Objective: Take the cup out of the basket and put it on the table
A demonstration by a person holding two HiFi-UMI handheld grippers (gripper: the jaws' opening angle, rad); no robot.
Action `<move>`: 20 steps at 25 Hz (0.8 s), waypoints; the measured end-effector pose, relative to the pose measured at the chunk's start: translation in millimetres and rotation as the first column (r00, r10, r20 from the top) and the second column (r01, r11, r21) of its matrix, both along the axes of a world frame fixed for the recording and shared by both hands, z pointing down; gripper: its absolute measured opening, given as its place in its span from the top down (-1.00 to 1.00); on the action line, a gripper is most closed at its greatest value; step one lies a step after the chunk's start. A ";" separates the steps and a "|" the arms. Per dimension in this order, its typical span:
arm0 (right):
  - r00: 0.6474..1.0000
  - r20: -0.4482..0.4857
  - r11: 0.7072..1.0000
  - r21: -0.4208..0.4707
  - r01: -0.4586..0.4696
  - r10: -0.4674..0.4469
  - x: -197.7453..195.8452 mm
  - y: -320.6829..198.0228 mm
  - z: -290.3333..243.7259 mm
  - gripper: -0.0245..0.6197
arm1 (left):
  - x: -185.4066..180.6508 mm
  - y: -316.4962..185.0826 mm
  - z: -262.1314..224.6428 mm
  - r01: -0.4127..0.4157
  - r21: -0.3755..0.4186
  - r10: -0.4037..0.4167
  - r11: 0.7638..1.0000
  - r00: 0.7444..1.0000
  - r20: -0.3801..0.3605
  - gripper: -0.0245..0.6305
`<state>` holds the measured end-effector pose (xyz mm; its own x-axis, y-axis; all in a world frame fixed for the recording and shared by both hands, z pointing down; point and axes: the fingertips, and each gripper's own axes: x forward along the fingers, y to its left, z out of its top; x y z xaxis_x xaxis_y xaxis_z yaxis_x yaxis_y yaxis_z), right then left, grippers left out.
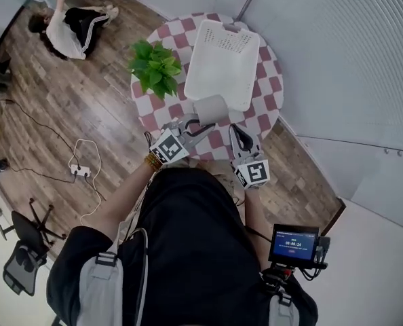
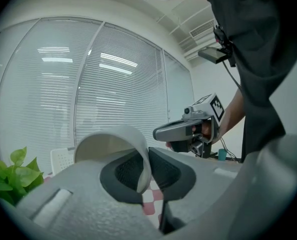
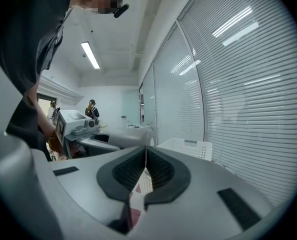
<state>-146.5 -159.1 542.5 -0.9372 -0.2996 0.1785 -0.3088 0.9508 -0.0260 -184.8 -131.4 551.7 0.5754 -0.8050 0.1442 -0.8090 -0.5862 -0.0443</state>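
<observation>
Left claw point(image 2: 147, 168) tight on cup point(image 2: 119, 135) wall; right claw point(image 3: 145, 167) fully together.

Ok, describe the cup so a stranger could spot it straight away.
Find the round red-and-white checked table. At its near edge, just in front of the white basket and right of the leafy plant, is a pale grey cup. It's the only thing held: tipped sideways, its rim pinched in the left tongs.
</observation>
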 end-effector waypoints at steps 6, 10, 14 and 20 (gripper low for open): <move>0.997 0.071 0.999 0.038 0.012 -0.014 -17.7 4.0 -41.5 0.89 | 5.2 3.4 -21.0 -0.035 0.026 0.036 0.999 0.999 -0.033 0.83; 0.992 0.104 0.997 0.041 0.072 -0.076 -21.0 15.6 -60.8 0.89 | 3.8 5.8 -31.6 0.013 0.028 -0.012 1.000 0.999 -0.045 0.83; 0.985 0.113 0.989 0.079 0.125 -0.134 -22.0 11.8 -74.3 0.89 | -1.0 3.0 -44.5 0.094 0.023 -0.093 0.995 0.994 -0.063 0.83; 0.975 0.133 0.982 0.083 0.167 -0.177 -5.1 2.4 -74.9 0.89 | 11.4 3.6 -51.2 0.170 0.029 -0.169 0.985 0.985 -0.029 0.82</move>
